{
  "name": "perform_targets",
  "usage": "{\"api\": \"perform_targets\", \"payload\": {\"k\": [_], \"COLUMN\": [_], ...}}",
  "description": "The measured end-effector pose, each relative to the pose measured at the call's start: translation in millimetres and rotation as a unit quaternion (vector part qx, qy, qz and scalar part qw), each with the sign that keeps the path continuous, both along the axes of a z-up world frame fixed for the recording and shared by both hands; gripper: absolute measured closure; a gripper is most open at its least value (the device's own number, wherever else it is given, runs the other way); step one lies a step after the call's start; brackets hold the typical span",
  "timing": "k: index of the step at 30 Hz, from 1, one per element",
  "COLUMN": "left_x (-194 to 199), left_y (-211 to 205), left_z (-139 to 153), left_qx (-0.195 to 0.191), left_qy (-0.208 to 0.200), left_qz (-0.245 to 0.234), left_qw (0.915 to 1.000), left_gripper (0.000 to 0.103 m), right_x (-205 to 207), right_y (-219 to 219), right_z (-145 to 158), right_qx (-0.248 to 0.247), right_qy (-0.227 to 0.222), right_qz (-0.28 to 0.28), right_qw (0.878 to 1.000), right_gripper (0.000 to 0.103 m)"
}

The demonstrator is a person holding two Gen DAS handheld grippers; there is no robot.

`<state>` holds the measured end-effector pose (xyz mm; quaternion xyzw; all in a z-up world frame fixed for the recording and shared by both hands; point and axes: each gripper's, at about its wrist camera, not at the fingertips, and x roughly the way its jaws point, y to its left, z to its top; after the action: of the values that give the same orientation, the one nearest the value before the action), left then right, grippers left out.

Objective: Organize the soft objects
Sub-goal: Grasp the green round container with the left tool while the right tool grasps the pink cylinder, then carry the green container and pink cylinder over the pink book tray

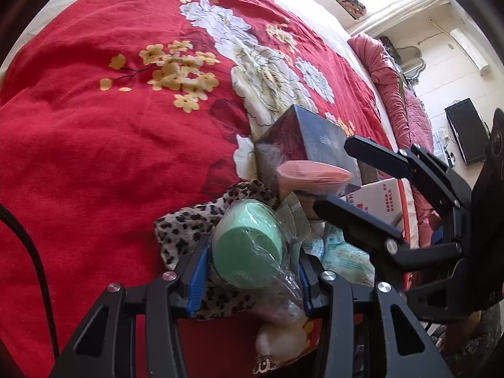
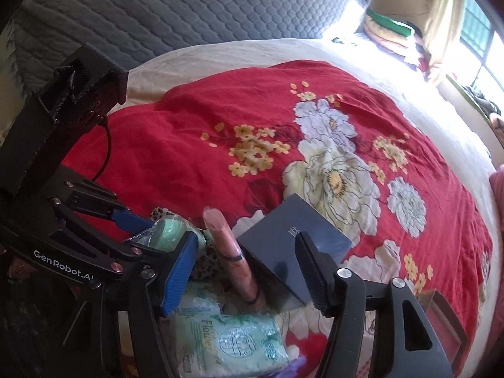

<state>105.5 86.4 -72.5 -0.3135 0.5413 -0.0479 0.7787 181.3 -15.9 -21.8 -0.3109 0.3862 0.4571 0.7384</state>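
Note:
My left gripper [image 1: 252, 261] is shut on a mint green roll in a clear plastic bag [image 1: 249, 245], above a leopard-print cloth [image 1: 189, 223]. The roll also shows in the right wrist view [image 2: 167, 230]. My right gripper [image 2: 245, 271] is open, its jaws on either side of a pink rolled cloth [image 2: 230, 252] and the corner of a dark blue box [image 2: 293, 239]. In the left wrist view the right gripper [image 1: 334, 176] stands around the pink roll [image 1: 315, 174]. A pale green tissue pack [image 2: 233, 340] lies below.
Everything lies on a red floral bedspread [image 1: 110, 145] over a bed. A white box with red print [image 1: 381, 201] sits at the bed's edge. A pink quilt [image 1: 387, 72], a dark monitor [image 1: 466, 132] and a grey quilted headboard [image 2: 189, 9] are around.

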Motion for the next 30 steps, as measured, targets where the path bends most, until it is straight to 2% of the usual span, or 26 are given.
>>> {"api": "perform_targets", "payload": {"k": [1, 2, 4, 5, 7, 9, 17, 22, 30], "left_x": [-2, -3, -3, -3, -3, -3, -6, -7, -9], "left_y": [3, 4, 3, 2, 1, 1, -3, -8, -26], "left_z": [-1, -1, 1, 2, 3, 4, 13, 24, 51], "left_qx": [-0.005, -0.008, 0.002, 0.005, 0.004, 0.004, 0.013, 0.022, 0.045], "left_qy": [-0.001, -0.002, -0.003, -0.005, -0.007, -0.009, -0.023, -0.039, -0.065], "left_qz": [0.002, 0.002, -0.002, -0.005, -0.007, -0.008, -0.008, -0.009, -0.024], "left_qw": [1.0, 1.0, 1.0, 1.0, 0.9999, 0.9999, 0.9996, 0.999, 0.9965], "left_gripper": [0.057, 0.057, 0.057, 0.057, 0.057, 0.057, 0.057, 0.059, 0.059], "right_x": [0, 1, 0, -1, -4, -4, -3, -2, -7], "right_y": [5, 9, 14, 16, 16, 14, -15, -43, -85], "right_z": [-2, -5, -11, -13, -13, -11, 7, 24, 56], "right_qx": [-0.008, -0.018, -0.033, -0.036, -0.031, -0.017, 0.056, 0.103, 0.164], "right_qy": [-0.006, -0.009, -0.007, -0.007, -0.011, 0.0, 0.035, 0.044, 0.041], "right_qz": [0.009, 0.014, 0.026, 0.028, 0.025, 0.01, -0.075, -0.133, -0.188], "right_qw": [1.0, 1.0, 0.999, 0.999, 0.999, 1.0, 0.995, 0.985, 0.968], "right_gripper": [0.047, 0.055, 0.065, 0.073, 0.078, 0.088, 0.093, 0.095, 0.095]}}
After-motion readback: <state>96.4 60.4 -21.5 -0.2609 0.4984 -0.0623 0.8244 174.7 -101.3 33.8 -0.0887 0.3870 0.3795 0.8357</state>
